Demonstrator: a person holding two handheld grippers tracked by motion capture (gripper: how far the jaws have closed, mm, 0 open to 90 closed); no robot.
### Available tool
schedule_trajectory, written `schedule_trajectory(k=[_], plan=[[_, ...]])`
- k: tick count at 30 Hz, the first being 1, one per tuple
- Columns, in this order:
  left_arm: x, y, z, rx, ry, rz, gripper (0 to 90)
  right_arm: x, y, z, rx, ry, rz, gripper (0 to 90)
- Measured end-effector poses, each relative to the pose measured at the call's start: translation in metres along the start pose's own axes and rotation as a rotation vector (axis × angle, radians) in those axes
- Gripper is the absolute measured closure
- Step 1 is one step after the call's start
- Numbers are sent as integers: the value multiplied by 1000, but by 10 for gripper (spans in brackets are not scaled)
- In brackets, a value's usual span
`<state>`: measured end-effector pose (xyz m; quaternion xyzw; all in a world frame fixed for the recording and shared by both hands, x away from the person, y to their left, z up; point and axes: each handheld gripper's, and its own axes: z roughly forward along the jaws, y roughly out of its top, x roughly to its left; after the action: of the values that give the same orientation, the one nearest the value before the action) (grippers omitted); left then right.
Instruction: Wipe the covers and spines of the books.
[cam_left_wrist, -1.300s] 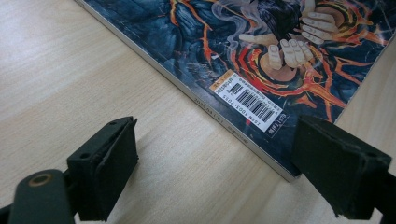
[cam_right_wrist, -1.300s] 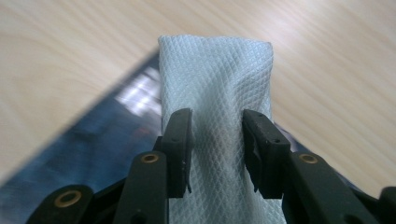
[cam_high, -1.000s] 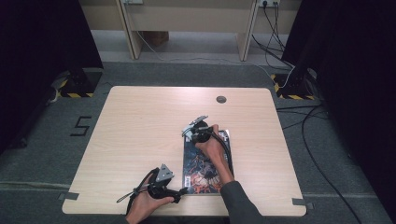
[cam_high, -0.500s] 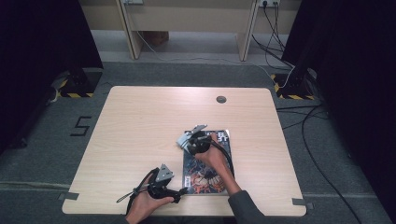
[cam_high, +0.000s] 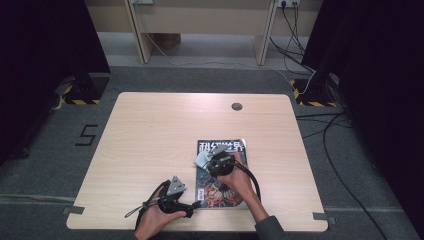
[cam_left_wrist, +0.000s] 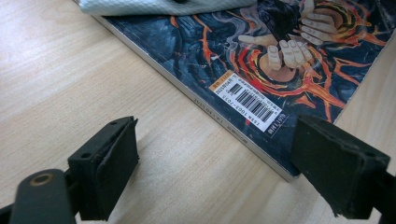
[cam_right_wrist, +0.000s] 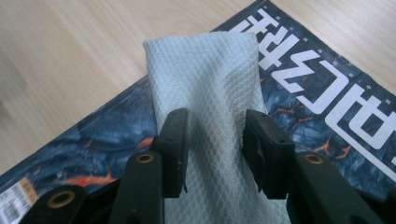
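The right gripper (cam_right_wrist: 215, 149) pinches a folded white cloth (cam_right_wrist: 205, 84), its two black fingers (cam_right_wrist: 175, 140) pressed against either side of the fabric, which bunches between them and sticks out past the fingertips. The right jaws have just been opening a touch, yet the cloth sits clamped between them. Beneath the cloth and the fingertips lies a magazine (cam_right_wrist: 317, 93) with a dark cover of blue and orange artwork and large white lettering; the cloth's free end appears to rest on that cover, though the contact itself is hard to make out.

In the high view the right gripper (cam_high: 212, 159) hovers over the upper half of the magazine (cam_high: 222, 197), the cloth (cam_high: 202, 159) poking out to its left side. The magazine lies flat on the wooden table (cam_high: 160, 130).

The left gripper (cam_left_wrist: 215, 158) has its fingers (cam_left_wrist: 112, 168) spread wide with nothing between them but bare tabletop. Just ahead of its fingertips runs the magazine's (cam_left_wrist: 280, 70) spine edge, with the white barcode label (cam_left_wrist: 245, 100) near the corner closest to the right-hand finger. In the high view the left gripper (cam_high: 192, 206) rests low at the table's near edge, its fingertips just beside the magazine's lower left corner.
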<state>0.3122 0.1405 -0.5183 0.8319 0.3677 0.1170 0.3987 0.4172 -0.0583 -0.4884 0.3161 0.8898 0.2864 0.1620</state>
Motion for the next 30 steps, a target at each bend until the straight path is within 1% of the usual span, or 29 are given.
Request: schedule_trajectory(k=[1, 3, 4, 5, 6, 8, 10, 12, 14, 16, 17, 18, 19, 22, 23, 24, 25, 26, 27, 28, 30], plan=[[0, 0, 0, -1, 0, 0, 139, 3, -1, -2, 7, -1, -1, 621], [0, 0, 0, -3, 2, 3, 138, 10, -4, -7, 19, 22, -17, 623], [-1, 0, 0, -4, 5, 9, 139, 13, -6, -9, 21, 39, -20, 622], [-1, 0, -1, -4, 8, 14, 139, 17, -8, -12, 28, 74, -32, 622], [-1, 0, -1, -4, 8, 15, 139, 20, -10, -14, 31, 93, -36, 622], [-1, 1, -1, -2, 4, 17, 145, 25, -15, -18, 24, 96, -49, 621], [0, 2, -3, 18, -6, 26, 155, 25, -20, -21, 24, 102, -48, 619], [3, 2, -9, 45, -19, 41, 169, 22, -23, -22, 11, 109, -31, 606], [6, 1, -16, 28, -44, 28, 178, 22, -25, -24, 21, 97, -18, 605], [11, 1, -25, -2, -67, -10, 179, 27, -24, -27, 42, 73, -28, 619], [15, 2, -28, -11, -64, -27, 179, 30, -24, -28, 51, 65, -49, 619], [18, 2, -31, -22, -54, -42, 179, 34, -24, -30, 61, 73, -57, 618], [20, 2, -32, -24, -43, -44, 179, 37, -24, -31, 61, 78, -80, 618], [26, 1, -35, -17, -29, -53, 179, 47, -27, -34, 55, 91, -111, 618], [27, 1, -36, -22, -22, -65, 179, 50, -28, -36, 58, 90, -105, 618], [28, 1, -37, -22, -19, -64, 179, 54, -30, -38, 60, 102, -115, 619], [29, 1, -38, -27, -17, -68, 179, 57, -31, -39, 59, 102, -114, 619], [31, 1, -39, -27, -11, -73, 179, 60, -33, -40, 54, 111, -123, 620], [33, 0, -40, -29, -2, -77, 179, 63, -34, -42, 56, 126, -122, 620], [36, 0, -41, -38, 5, -90, 180, 65, -36, -43, 58, 136, -120, 620], [39, 0, -44, -48, 13, -100, 181, 71, -39, -46, 55, 151, -124, 620]])
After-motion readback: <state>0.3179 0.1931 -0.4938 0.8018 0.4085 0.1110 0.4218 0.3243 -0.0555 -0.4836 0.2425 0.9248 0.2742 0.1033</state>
